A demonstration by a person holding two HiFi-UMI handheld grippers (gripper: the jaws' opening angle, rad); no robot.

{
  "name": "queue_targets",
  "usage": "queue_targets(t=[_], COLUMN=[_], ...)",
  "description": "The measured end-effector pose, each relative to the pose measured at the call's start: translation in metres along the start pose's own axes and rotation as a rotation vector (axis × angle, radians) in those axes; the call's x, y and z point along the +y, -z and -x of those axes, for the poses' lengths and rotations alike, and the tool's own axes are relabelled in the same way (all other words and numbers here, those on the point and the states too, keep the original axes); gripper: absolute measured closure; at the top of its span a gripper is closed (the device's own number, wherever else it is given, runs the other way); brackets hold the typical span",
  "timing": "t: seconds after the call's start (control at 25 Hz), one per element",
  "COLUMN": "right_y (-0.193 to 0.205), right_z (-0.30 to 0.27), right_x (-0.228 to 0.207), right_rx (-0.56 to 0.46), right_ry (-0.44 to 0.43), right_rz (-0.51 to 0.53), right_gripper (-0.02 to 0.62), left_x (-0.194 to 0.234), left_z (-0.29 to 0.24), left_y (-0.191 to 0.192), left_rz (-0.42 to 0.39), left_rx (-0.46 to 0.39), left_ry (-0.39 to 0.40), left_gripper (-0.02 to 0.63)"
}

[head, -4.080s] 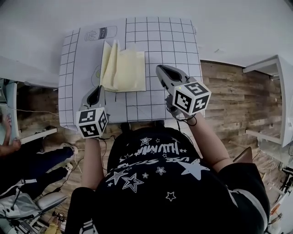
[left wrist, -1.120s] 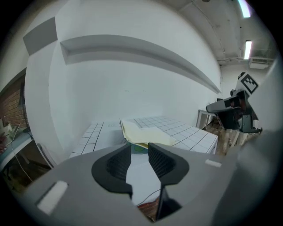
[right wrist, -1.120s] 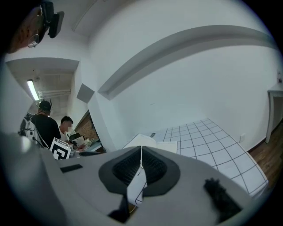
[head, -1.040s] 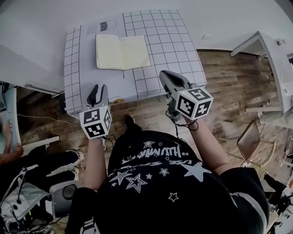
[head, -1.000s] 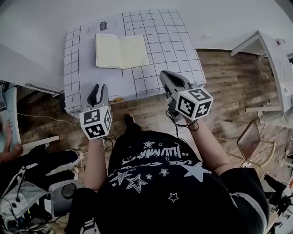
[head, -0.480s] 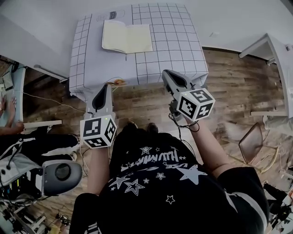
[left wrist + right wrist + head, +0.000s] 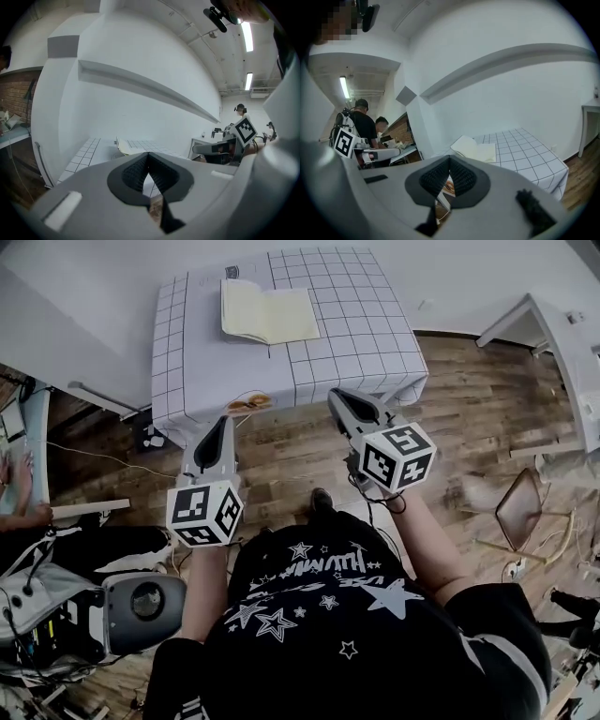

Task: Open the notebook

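The notebook (image 7: 268, 313) lies open and flat, cream pages up, at the far middle of the grid-clothed table (image 7: 356, 343). Both grippers hang over the wooden floor, short of the table's near edge and well apart from the book. My left gripper (image 7: 223, 424) is shut with nothing in it, its pads meeting at the tip (image 7: 148, 157). My right gripper (image 7: 339, 399) is likewise shut and empty (image 7: 449, 161). The notebook (image 7: 123, 147) shows far ahead in the left gripper view, and the notebook (image 7: 476, 147) shows far ahead in the right gripper view too.
A white desk (image 7: 562, 343) stands at the right with a chair (image 7: 520, 512) near it. A grey round-lensed device (image 7: 141, 601) sits on the floor at lower left. Other people (image 7: 365, 122) stand by a bench to the left. Bare wooden floor lies between me and the table.
Both grippers have drawn back from the table's near edge toward the person, and the table now sits farther off. The left jaws went from open to shut. The notebook stays open.
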State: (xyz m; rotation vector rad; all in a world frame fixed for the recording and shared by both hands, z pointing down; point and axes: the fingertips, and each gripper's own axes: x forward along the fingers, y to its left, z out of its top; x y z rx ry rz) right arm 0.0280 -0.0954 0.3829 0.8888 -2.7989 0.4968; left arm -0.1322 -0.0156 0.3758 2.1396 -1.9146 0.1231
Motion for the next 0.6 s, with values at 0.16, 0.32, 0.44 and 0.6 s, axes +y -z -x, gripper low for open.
queue_targets(t=[0.16,0.32,0.44,0.6], right_y=[0.009,0.015,0.017,0.013], right_z=[0.005,0.013,0.019,0.018], right_x=[0.038,0.063,0.076,0.092], right_rx=[0.003,-0.007,-0.021,-0.033], right_ry=[0.029,0.077,0.112,0.148], right_rz=[0.015,0.023,0.021,0.012], right_gripper=[0.580,0.580,0.580,0.580], left_x=[0.016,0.024,0.027,0.036], left_z=[0.023,0.039,0.048,0.055], left_y=[0.003,0.007,0.004,-0.007], left_rz=[-0.005,-0.008,-0.021,-0.035], left_rx=[0.003,-0.002,-0.011,-0.019], left_ry=[0.049,0.099,0.138,0.174], left_gripper=[0.595,0.595,0.595,0.595])
